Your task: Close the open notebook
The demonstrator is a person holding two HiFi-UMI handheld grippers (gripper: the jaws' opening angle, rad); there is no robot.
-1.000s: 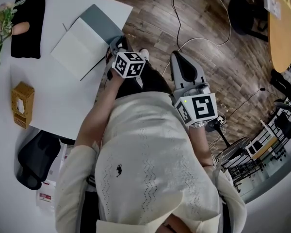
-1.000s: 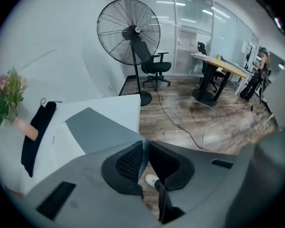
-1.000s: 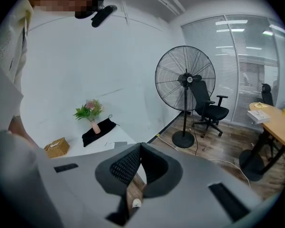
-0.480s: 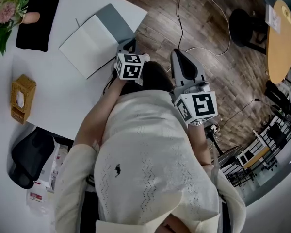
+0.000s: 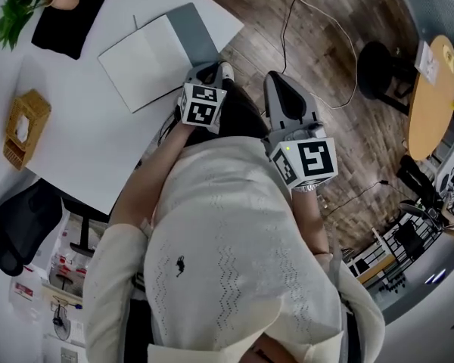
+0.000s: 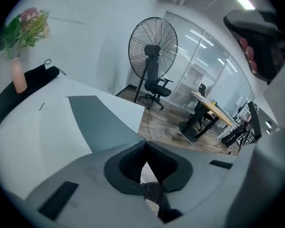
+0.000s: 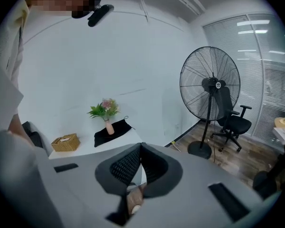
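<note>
Person: cream knit top (image 5: 234, 278) with zigzag openwork rows. Small dark emblem (image 5: 183, 265) near top's middle. Left hand-held gripper (image 6: 144, 144) and right hand-held gripper (image 7: 141, 146): grey shells, black ribbed pads (image 6: 128, 163). Left marker cube (image 5: 203, 104) and right marker cube (image 5: 306, 165), just past top's front edge: white, black square codes.

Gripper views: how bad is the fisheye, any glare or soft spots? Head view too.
Left gripper view: heavy fisheye, black corners, ceiling light blown out, fan crisp. Right gripper view: same warp, blinds bright, near foreground soft. Head view: wide-angle, even light, notebook sharp, no hard shadows.
</note>
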